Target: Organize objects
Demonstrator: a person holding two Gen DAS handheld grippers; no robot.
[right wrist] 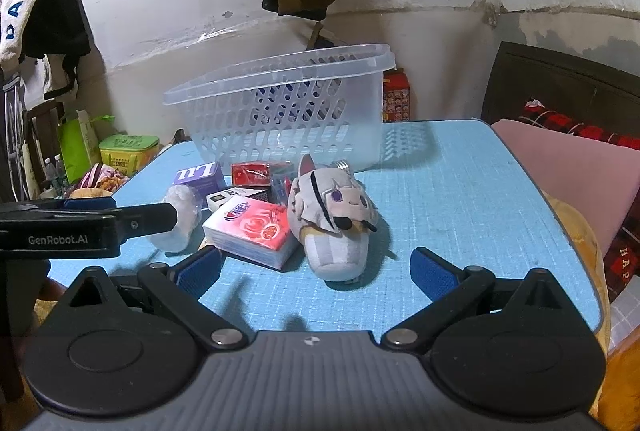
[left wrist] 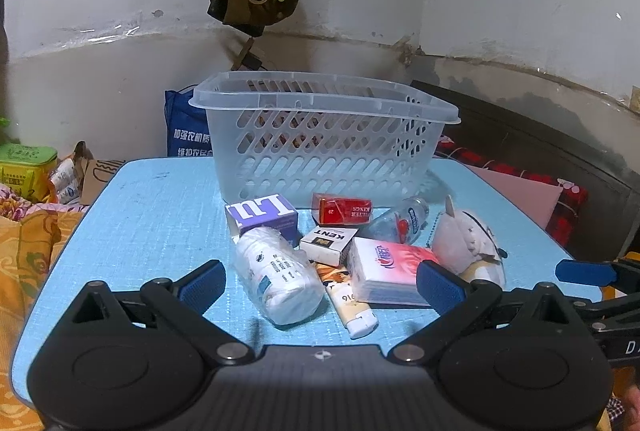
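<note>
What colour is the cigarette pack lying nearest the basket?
Red, with white lettering. The cigarette pack shows best in the left wrist view.

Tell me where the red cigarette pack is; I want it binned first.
In the left wrist view the red cigarette pack lies on the blue table just in front of the basket, between the purple box and the small bottle.

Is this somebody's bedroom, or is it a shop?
Most likely a bedroom at home, not a shop. A dark headboard with a red checked pillow stands beside the small blue table, clothes hang on the wall, and a plush toy lies among everyday clutter.
</note>
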